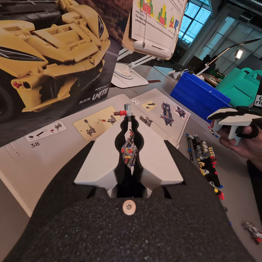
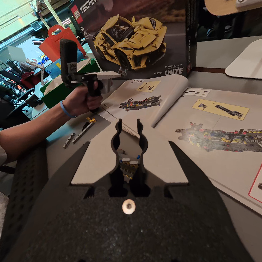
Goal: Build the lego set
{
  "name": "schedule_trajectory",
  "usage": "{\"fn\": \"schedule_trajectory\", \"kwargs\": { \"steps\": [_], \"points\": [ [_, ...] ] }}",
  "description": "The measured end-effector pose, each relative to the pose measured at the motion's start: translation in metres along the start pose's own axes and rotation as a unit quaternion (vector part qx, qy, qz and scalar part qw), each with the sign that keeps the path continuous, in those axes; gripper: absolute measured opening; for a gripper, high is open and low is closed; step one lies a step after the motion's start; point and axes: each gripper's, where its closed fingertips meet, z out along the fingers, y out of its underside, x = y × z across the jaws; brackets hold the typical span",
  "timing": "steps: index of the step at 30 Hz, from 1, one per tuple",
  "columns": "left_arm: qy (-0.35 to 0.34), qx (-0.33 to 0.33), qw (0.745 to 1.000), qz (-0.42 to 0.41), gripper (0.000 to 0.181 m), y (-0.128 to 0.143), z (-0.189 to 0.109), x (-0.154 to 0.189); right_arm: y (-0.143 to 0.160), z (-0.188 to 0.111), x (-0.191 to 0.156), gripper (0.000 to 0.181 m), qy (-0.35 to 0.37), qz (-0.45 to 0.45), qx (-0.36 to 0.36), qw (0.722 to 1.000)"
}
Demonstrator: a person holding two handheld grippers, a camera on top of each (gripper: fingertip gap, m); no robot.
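Note:
My left gripper [image 1: 129, 118] is shut on a small grey connector [image 1: 128, 109] with a red bush and a brown axle sticking out to its left. It holds the piece in the air above the open instruction booklet [image 1: 99, 127]. The right wrist view shows this gripper [image 2: 120, 75] held by a hand, the grey connector [image 2: 123, 71] at its tip. My right gripper [image 2: 129, 121] is open and empty above the long chassis assembly [image 2: 127, 163], part of which shows between its fingers. The chassis [image 1: 204, 160] lies to the right of the booklet, below the right gripper [image 1: 211, 117].
The set's box [image 2: 141, 42] stands behind the booklet [image 2: 212, 120]. Two grey beams [image 2: 83, 131] and a yellow piece [image 2: 91, 120] lie at the left. A small sub-assembly [image 1: 253, 231] lies near right. A blue bin [image 1: 198, 96], teal bag [image 1: 241, 85] and document stand [image 1: 153, 28] stand behind. The gap from one gripper's tips to the other's is roughly 20 centimeters.

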Motion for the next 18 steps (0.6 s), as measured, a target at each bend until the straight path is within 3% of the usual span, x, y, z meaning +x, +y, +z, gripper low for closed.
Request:
{"fn": "schedule_trajectory", "kwargs": {
  "steps": [12, 18],
  "points": [
    [0.020, -0.015, 1.000, -0.017, 0.003, 0.009, 0.001, 0.003, 0.011, 0.006, -0.002, 0.019, -0.005, -0.012, -0.026, 1.000],
    [0.011, -0.033, 0.999, 0.020, 0.003, 0.013, -0.001, 0.003, 0.011, 0.005, -0.004, 0.019, -0.005, -0.018, -0.027, 0.999]
  ]
}}
